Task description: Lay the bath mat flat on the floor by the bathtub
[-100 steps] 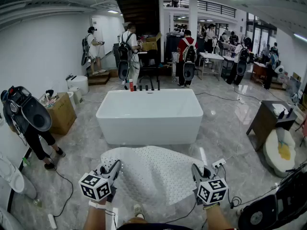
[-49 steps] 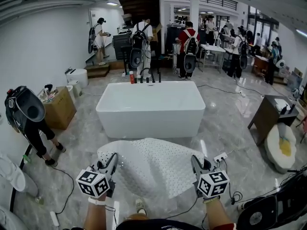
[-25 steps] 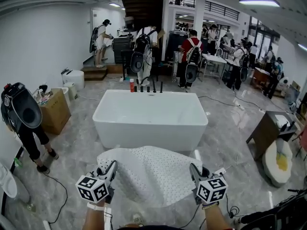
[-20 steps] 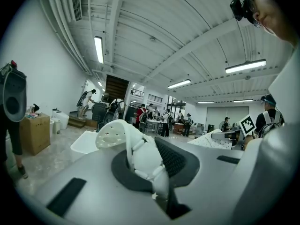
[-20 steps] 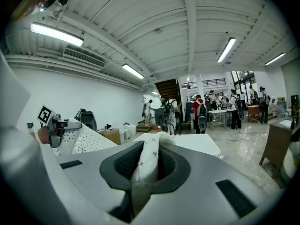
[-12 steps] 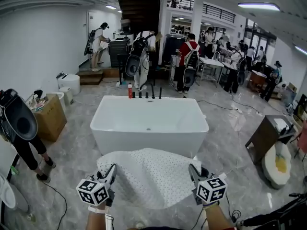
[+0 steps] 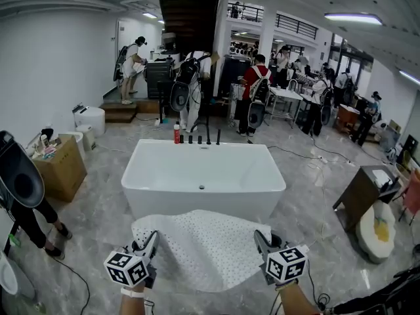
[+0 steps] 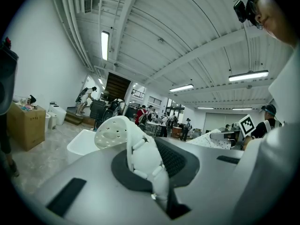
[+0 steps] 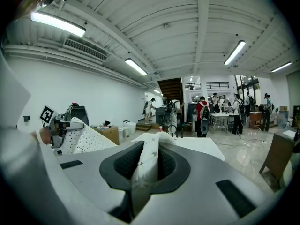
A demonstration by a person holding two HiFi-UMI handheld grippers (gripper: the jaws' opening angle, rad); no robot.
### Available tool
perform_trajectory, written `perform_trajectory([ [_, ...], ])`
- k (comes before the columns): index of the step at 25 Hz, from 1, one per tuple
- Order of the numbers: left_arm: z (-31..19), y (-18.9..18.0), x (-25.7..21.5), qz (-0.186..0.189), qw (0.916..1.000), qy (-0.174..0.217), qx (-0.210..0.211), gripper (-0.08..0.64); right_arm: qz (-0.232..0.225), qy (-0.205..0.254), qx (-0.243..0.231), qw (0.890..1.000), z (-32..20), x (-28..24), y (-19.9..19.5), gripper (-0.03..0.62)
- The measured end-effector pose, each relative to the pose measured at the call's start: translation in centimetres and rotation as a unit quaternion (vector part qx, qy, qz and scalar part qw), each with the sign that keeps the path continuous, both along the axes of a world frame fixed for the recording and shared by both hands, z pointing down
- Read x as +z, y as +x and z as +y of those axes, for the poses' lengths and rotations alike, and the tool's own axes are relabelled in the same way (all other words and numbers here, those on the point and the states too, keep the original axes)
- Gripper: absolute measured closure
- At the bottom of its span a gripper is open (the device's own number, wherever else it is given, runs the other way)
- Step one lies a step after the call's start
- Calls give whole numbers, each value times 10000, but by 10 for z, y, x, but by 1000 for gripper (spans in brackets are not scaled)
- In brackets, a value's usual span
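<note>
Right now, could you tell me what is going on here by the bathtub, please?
A white perforated bath mat is held spread between two hand-held grippers. The left gripper is clamped on its left edge and the right gripper on its right edge. The mat is held up in front of the white bathtub and is not yet laid flat on the floor. Other people stand in the background beyond the tub.

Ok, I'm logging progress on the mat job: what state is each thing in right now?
bath mat: held up, sagging between both claws, not yet laid flat.
left claw: shut on the bath mat's corner.
right claw: shut on the bath mat's other corner.
bathtub: empty.
</note>
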State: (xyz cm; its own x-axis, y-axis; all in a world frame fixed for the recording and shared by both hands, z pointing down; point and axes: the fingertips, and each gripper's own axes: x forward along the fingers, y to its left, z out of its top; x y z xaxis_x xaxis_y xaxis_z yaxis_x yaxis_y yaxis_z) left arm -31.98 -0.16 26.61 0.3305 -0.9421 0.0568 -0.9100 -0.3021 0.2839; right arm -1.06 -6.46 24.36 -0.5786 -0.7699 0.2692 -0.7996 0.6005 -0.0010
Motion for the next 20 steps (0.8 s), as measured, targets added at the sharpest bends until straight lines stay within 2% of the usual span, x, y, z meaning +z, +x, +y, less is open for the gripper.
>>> perform_trajectory([
  [10, -23, -10, 9, 152, 9999, -29, 43, 529, 64, -8, 53, 10000, -23, 3, -12, 537],
  [20, -41, 18, -9, 10, 10000, -14, -98, 529, -210, -41, 8, 9998, -47, 1, 22, 537],
])
